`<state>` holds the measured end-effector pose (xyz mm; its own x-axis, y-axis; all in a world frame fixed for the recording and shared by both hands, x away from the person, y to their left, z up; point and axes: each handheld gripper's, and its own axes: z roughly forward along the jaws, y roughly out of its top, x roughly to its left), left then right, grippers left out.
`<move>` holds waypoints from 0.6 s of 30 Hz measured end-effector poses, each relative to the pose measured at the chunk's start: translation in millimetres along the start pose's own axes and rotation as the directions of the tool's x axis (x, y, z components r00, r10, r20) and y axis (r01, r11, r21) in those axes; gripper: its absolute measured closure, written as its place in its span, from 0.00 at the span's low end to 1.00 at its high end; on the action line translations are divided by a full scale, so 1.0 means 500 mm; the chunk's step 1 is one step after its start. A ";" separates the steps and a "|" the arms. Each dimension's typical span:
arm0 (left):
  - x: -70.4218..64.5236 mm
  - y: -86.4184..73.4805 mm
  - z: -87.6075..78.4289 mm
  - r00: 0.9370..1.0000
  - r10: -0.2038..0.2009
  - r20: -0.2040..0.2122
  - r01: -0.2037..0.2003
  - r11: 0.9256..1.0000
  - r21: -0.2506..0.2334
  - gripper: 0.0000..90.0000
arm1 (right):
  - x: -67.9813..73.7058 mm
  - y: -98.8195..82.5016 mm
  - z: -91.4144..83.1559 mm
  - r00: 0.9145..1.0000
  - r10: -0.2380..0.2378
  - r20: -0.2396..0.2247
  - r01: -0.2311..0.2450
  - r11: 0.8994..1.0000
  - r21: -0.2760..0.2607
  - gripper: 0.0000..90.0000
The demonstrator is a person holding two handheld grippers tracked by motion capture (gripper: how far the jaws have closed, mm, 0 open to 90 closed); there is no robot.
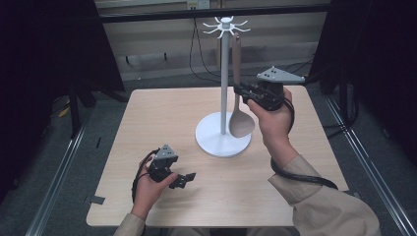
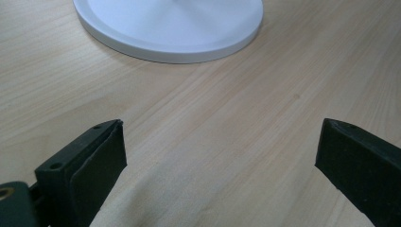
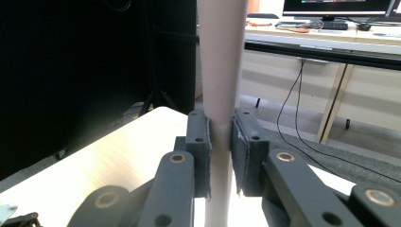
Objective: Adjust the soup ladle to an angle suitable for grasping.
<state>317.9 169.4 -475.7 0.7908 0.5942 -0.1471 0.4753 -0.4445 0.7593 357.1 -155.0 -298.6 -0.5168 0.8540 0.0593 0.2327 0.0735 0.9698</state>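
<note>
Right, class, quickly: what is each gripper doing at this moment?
Left gripper: open, holding nothing, low over the light wooden table.
Right gripper: shut on the beige spoon's handle.

left claw (image 1: 186,180) low, spread wide, right claw (image 1: 240,89) raised, clamped

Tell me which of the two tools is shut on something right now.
The right tool, clamped on the spoon handle hanging from the white stand. The left tool is open over the table.

A light wooden table (image 1: 147,123) stands on grey carpet (image 1: 59,162). Black curtains (image 1: 44,49) hang on both sides. Behind it runs a beige wall (image 1: 157,34) with trailing black cables (image 1: 196,59). Farther off, a desk (image 3: 331,42) carries a monitor (image 3: 338,6).
</note>
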 end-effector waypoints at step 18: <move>0.001 -0.001 0.002 1.000 0.002 0.001 -0.002 1.000 0.003 0.03 | -0.010 0.000 0.006 1.000 0.016 -0.005 -0.016 1.000 -0.015 0.87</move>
<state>318.4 169.2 -476.8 0.7923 0.5923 -0.1464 0.4749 -0.4481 0.7574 362.0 -158.0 -299.8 -0.5175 0.8523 0.0759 0.2285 0.0522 0.9721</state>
